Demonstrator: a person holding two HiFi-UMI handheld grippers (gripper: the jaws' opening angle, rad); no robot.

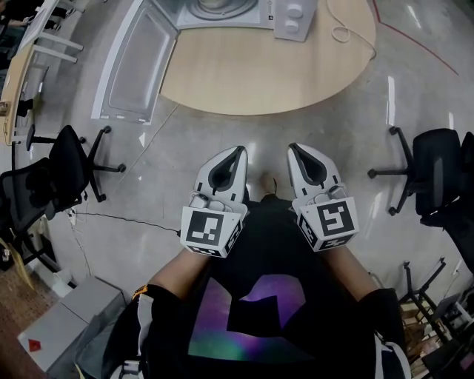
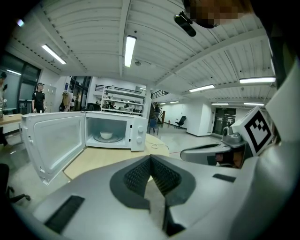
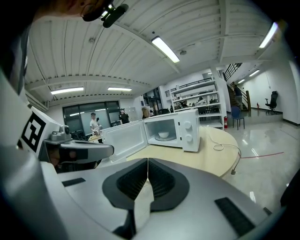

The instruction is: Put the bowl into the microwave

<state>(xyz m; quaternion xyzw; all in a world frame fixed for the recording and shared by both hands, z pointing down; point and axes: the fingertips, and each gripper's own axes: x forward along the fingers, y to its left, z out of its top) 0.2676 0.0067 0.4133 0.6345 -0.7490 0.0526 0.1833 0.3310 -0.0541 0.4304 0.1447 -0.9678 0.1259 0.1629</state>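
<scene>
2 closed: left claw (image 2: 150, 159), right claw (image 3: 147, 161); bowl (image 2: 106, 135) well apart, inside microwave (image 2: 138, 133).

Round light-wood table (image 1: 266, 70), top centre of frame. On it: white microwave (image 1: 290, 21) at top edge, door (image 1: 137, 63) open toward upper left; white cable (image 1: 342, 32), upper right.

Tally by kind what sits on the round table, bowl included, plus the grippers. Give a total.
Microwave: 1
Bowl: 1
Cord: 1
Grippers: 2 (left gripper, right gripper)
Total: 5
</scene>
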